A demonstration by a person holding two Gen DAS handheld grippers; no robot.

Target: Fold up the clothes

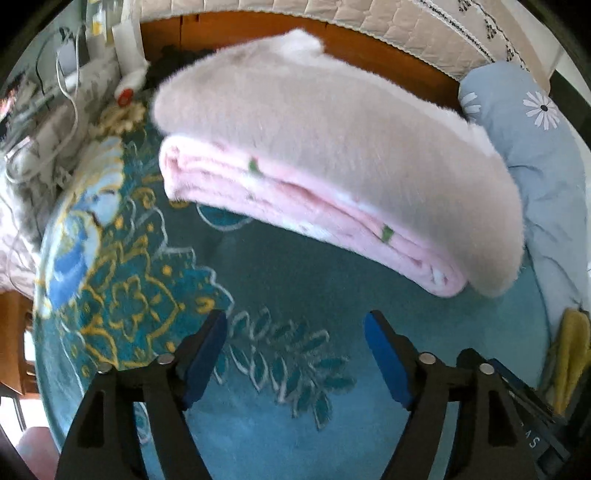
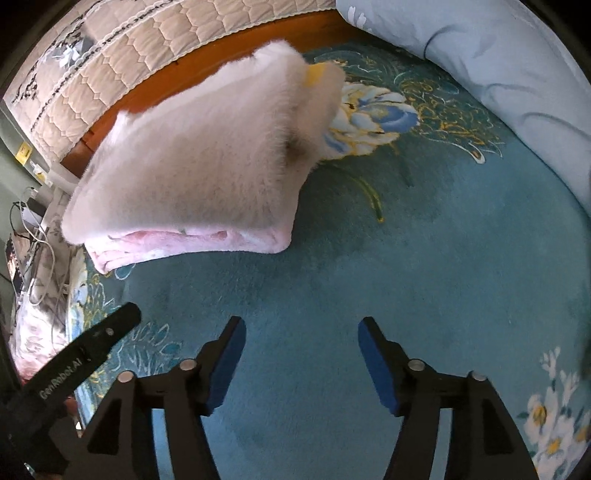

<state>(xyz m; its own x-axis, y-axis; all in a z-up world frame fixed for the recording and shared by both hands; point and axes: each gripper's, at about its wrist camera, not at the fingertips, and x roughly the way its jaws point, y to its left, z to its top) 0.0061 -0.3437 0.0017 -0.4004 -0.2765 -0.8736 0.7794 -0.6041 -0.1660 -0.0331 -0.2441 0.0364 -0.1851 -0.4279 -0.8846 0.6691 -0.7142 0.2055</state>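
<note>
A folded pink fluffy garment [image 1: 332, 158] lies on the teal flowered bedspread [image 1: 258, 424], several layers showing along its near edge. It also shows in the right wrist view [image 2: 199, 173], at the upper left. My left gripper [image 1: 295, 321] is open and empty, a short way in front of the garment's near edge. My right gripper [image 2: 301, 326] is open and empty, over bare bedspread [image 2: 424, 258], below and right of the garment. The left gripper's body [image 2: 92, 350] shows at the lower left of the right wrist view.
A light blue flowered pillow [image 1: 535, 155] lies right of the garment, also in the right wrist view [image 2: 498, 66]. A wooden bed frame [image 1: 229, 29] and quilted headboard [image 2: 129, 48] run behind. Cables and clutter [image 1: 48, 103] sit at the left. A yellow cloth [image 1: 569, 354] lies at the right edge.
</note>
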